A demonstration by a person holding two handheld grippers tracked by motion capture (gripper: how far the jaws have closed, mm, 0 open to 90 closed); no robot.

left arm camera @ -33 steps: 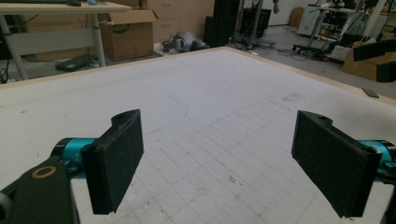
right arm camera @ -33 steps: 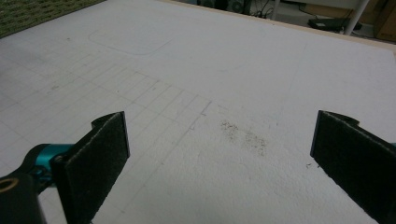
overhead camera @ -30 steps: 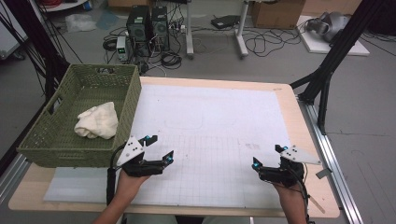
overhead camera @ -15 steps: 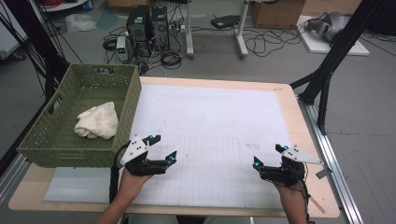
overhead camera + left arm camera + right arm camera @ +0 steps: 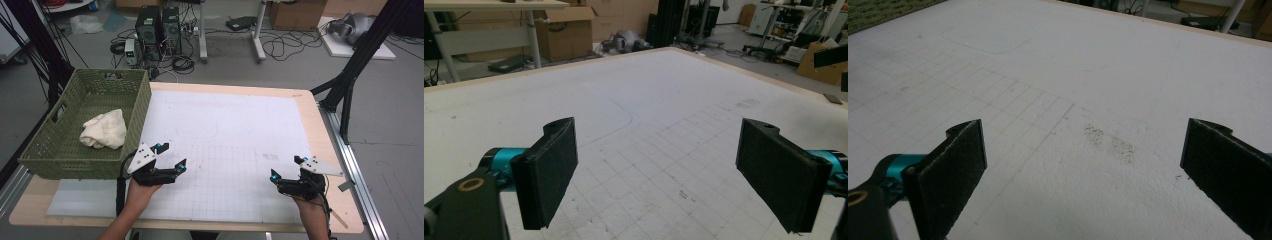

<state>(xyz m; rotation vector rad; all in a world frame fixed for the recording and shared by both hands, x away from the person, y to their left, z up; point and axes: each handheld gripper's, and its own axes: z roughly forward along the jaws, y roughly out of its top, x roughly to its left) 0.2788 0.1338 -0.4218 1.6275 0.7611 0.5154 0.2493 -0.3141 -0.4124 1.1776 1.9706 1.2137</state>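
Observation:
My left gripper (image 5: 171, 155) is held low over the white grid mat (image 5: 225, 130), just right of the green basket's near corner. It is open, with nothing between its black pads (image 5: 549, 170). My right gripper (image 5: 286, 167) hovers over the mat's near right part, also open and empty, its pads (image 5: 950, 175) wide apart above a faint dark smudge (image 5: 1110, 140) on the mat. In the left gripper view, the left gripper (image 5: 659, 170) looks along the bare mat. In the right gripper view, the right gripper (image 5: 1085, 170) does the same.
A green woven basket (image 5: 142, 107) stands on the table's left side with a crumpled white cloth (image 5: 105, 129) inside. The wooden table edge (image 5: 330, 150) runs close to the right of the right gripper. Black frame legs (image 5: 350, 80) stand beyond the far right corner.
The left gripper wobbled slightly sideways and sits about where it was. The right gripper has not moved. Both stay open.

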